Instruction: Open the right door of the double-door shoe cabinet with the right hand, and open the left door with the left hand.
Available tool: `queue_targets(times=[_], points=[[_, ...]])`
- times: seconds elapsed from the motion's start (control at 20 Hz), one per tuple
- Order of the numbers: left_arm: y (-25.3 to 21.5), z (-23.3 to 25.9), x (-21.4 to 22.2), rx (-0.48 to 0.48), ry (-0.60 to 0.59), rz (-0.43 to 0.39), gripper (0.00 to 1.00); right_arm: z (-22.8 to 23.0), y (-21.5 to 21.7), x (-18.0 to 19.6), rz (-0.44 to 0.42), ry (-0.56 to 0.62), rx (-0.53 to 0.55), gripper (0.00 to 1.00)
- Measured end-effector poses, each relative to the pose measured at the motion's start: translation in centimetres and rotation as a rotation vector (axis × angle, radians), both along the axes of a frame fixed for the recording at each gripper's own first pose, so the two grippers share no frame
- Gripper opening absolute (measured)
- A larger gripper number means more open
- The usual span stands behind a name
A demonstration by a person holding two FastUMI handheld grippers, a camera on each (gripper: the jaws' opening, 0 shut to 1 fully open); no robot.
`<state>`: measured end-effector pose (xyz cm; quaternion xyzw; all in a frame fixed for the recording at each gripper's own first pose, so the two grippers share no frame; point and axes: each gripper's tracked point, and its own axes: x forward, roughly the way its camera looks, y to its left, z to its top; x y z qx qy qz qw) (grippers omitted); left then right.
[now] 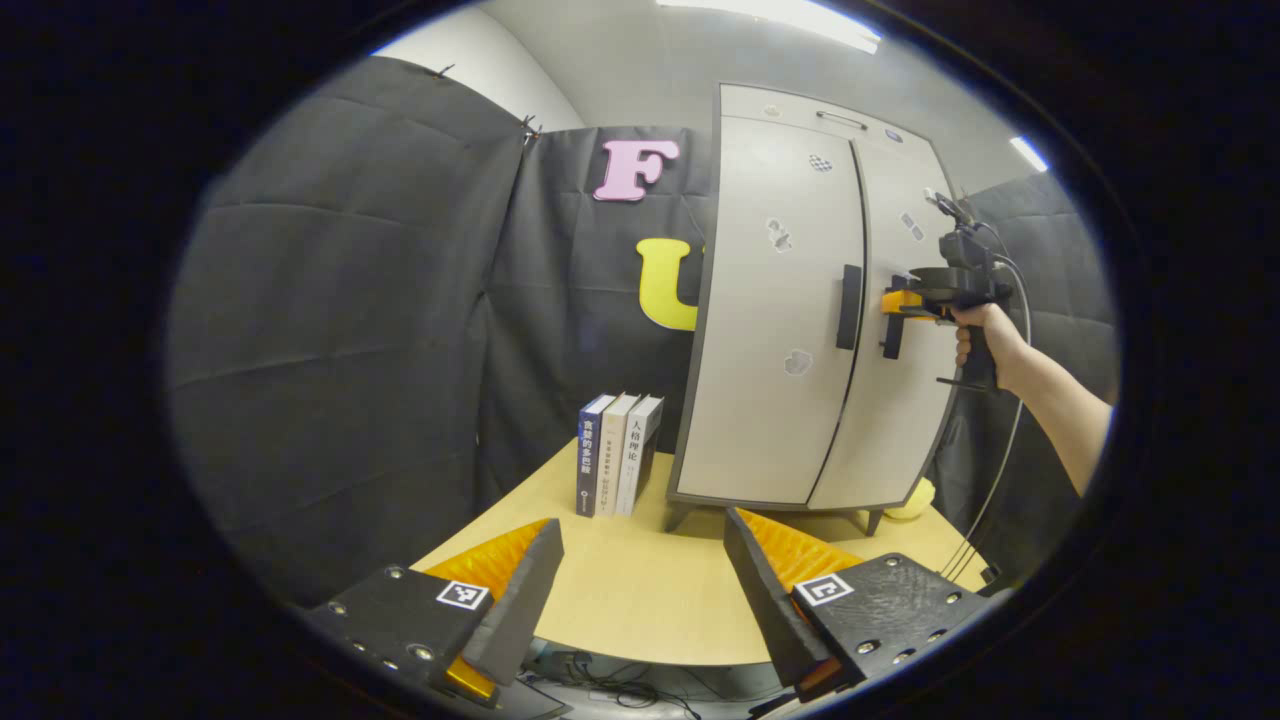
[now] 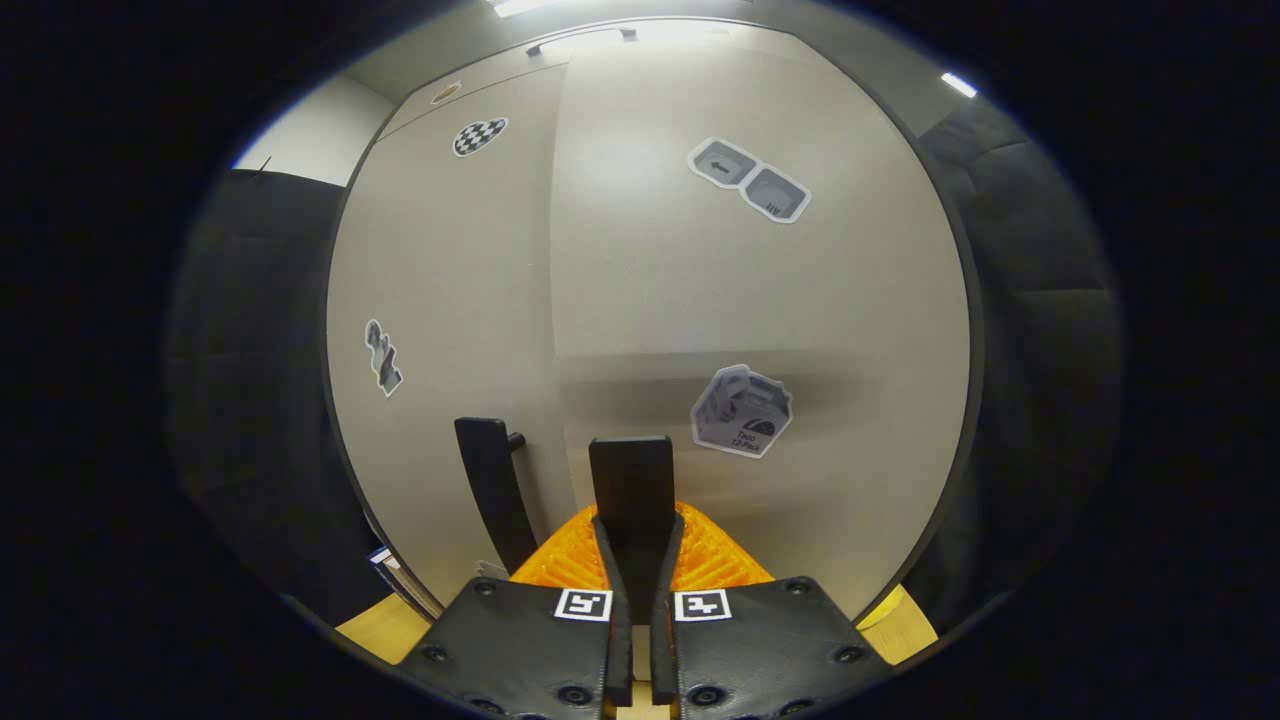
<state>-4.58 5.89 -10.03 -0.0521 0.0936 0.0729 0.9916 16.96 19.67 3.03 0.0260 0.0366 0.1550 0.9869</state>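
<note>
The pale grey shoe cabinet stands on the wooden table with both doors flush and closed. The left door carries a black vertical handle. On the right door, my right gripper is shut on that door's black handle, which runs up between the fingers. In the left gripper view, the right gripper sits at that handle, held by a hand. My left gripper hangs open over the table's near edge, well short of the cabinet, with nothing between its fingers.
Three books stand upright left of the cabinet. A yellow object peeks out behind the cabinet's right foot. The table runs from the cabinet to the near edge. Black cloth walls close in behind and on both sides. A cable hangs from the right gripper.
</note>
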Motion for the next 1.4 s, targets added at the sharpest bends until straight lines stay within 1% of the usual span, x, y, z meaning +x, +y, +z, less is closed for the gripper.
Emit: queue_targets(times=[0.2,0.4,0.5,0.55,0.6,0.8,0.85,0.9,1.1,1.4], points=[[0.1,0.1,0.0,0.005,0.004,0.003,0.95,0.0,-0.5,-1.3,0.009,-0.015,0.009,0.09],[0.0,0.2,0.1,-0.002,-0.004,0.014,0.95,-0.2,-1.1,-2.7,0.031,-0.006,0.025,0.09],[0.0,0.1,0.0,-0.002,-0.003,0.013,0.95,-0.3,-1.6,-3.3,0.043,-0.003,0.013,0.09],[0.0,0.1,0.0,0.0,-0.001,0.012,0.96,-0.4,-1.8,-3.7,0.048,-0.002,0.008,0.09],[0.1,0.2,0.0,0.003,0.001,0.013,0.95,-0.3,-2.1,-4.0,0.055,0.0,0.005,0.08],[0.1,0.2,0.0,0.005,-0.006,0.01,0.95,-0.4,-2.9,-5.3,0.083,0.009,0.0,0.09],[0.0,0.2,0.0,0.005,-0.007,0.011,0.96,-0.4,-3.1,-5.6,0.086,0.011,-0.002,0.09],[0.1,0.2,0.0,0.005,-0.006,0.012,0.95,-0.5,-3.5,-5.9,0.089,0.012,-0.008,0.09],[0.1,0.2,0.0,0.008,-0.005,0.011,0.95,-0.6,-4.7,-7.2,0.109,0.023,-0.023,0.09],[-0.1,0.1,0.2,0.005,0.0,-0.005,0.95,-0.7,-7.0,-9.3,0.11,0.029,-0.025,0.09]])
